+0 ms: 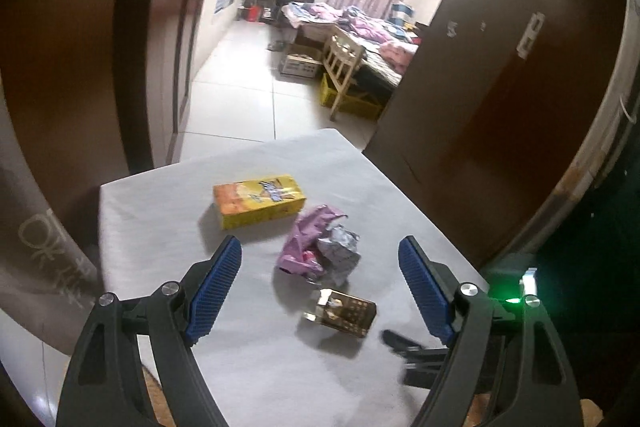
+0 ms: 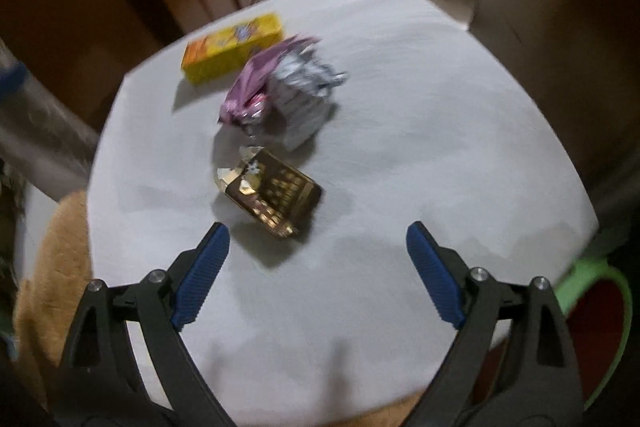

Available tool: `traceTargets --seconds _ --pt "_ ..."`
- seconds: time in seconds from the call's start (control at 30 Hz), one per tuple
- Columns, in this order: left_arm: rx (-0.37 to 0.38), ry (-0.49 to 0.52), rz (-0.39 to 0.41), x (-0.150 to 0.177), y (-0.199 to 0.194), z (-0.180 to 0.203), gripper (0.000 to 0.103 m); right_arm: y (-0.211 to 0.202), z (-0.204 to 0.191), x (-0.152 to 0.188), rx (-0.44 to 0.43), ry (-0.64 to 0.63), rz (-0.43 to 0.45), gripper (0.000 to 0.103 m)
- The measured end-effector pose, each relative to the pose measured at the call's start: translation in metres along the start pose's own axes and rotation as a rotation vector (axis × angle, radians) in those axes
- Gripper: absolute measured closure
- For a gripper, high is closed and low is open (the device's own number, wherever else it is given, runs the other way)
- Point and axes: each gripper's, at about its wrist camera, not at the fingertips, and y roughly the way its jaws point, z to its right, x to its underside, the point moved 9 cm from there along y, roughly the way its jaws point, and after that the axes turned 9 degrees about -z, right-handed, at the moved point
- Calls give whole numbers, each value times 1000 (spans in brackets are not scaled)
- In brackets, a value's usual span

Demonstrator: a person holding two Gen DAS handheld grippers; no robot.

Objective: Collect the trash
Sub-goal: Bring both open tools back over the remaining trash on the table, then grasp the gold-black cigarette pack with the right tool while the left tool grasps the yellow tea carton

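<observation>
Three pieces of trash lie on a grey-white table [image 1: 160,227] [image 2: 440,107]. A yellow-orange carton [image 1: 258,201] [image 2: 232,47] lies on its side at the far left. A crumpled pink and silver wrapper [image 1: 320,249] [image 2: 280,95] sits in the middle. A gold and brown pack [image 1: 344,313] [image 2: 274,193], torn open, lies nearest. My left gripper [image 1: 320,247] is open and empty, hovering above the table over the wrapper. My right gripper [image 2: 318,231] is open and empty, just short of the gold pack; its dark tip shows in the left wrist view [image 1: 400,341].
A green-rimmed bin with a red inside [image 2: 596,319] stands below the table's right edge. A tan furry thing [image 2: 52,267] lies at the left. Dark wooden doors flank a doorway into a bedroom with a wooden chair [image 1: 344,67].
</observation>
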Motion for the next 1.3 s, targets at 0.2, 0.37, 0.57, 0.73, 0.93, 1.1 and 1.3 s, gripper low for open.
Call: traceTargets --seconds 0.2,0.37,0.57,0.73,0.93,1.1,1.3 --pt "-28 -26 19 -6 -3 -17 26 41 -36 -18 48 -143 -107 11" --pt "-46 -32 29 -6 -7 -27 26 56 -47 -23 35 -157 -152 41" --pt "-77 -45 5 -5 3 -39 26 43 -57 0 -98 -109 -140 52" --pt "-109 -18 8 -7 13 -48 26 20 -53 38 -207 -4 -126 52" --pt "-152 218 -110 -20 74 -54 23 7 -42 59 -224 87 -64 33" --pt "-193 275 -195 -39 121 -76 23 -6 -35 55 -318 195 55 28" --pt "-198 458 -302 -48 176 -72 23 -1 -23 50 -385 244 83 28"
